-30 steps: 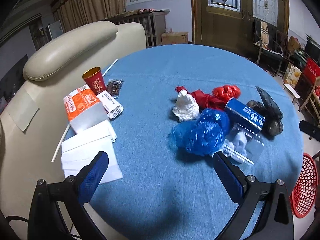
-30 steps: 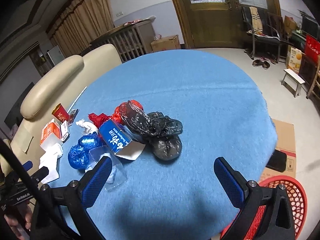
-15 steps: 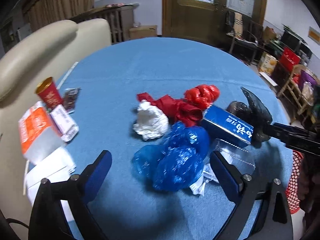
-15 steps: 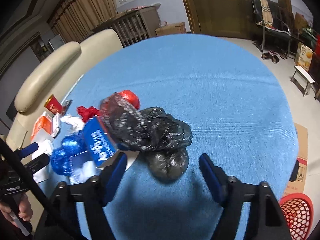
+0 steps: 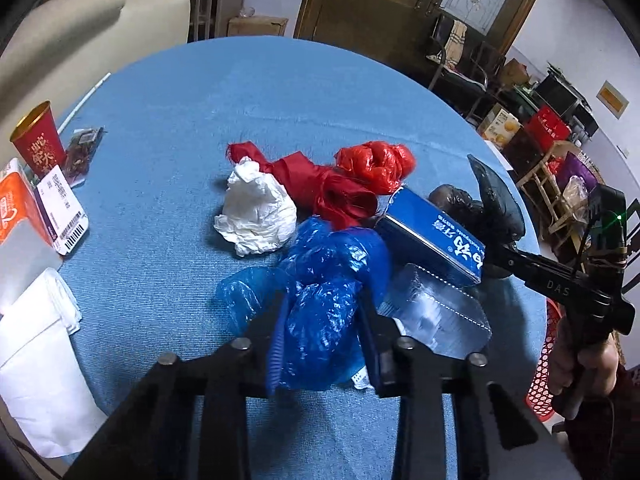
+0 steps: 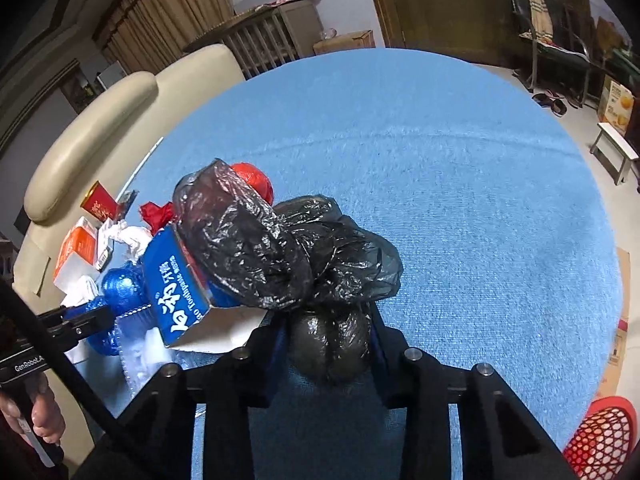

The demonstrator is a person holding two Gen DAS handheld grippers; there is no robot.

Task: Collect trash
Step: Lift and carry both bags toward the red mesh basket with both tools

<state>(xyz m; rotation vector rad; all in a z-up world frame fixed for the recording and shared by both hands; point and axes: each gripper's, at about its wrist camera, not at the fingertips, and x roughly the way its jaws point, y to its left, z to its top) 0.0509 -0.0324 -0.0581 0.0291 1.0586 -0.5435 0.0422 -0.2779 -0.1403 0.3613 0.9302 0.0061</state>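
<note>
A pile of trash lies on the round blue table (image 5: 248, 92). My left gripper (image 5: 322, 320) is shut on the crumpled blue plastic bag (image 5: 320, 304). My right gripper (image 6: 330, 336) is shut on the black plastic bag (image 6: 288, 248), which also shows in the left wrist view (image 5: 480, 208). Around them lie a blue toothpaste box (image 5: 432, 240), also in the right wrist view (image 6: 172, 284), a white crumpled tissue (image 5: 256, 208), red plastic bags (image 5: 348, 180) and a clear zip bag (image 5: 436, 312).
A red paper cup (image 5: 38, 136), an orange tissue pack (image 5: 12, 204) and white napkins (image 5: 36, 344) sit at the table's left edge by a cream sofa (image 5: 72, 28). A red mesh basket (image 6: 600, 440) stands on the floor at the right.
Both grippers moved forward onto the pile and closed: the left on the blue bag, the right on the black bag.
</note>
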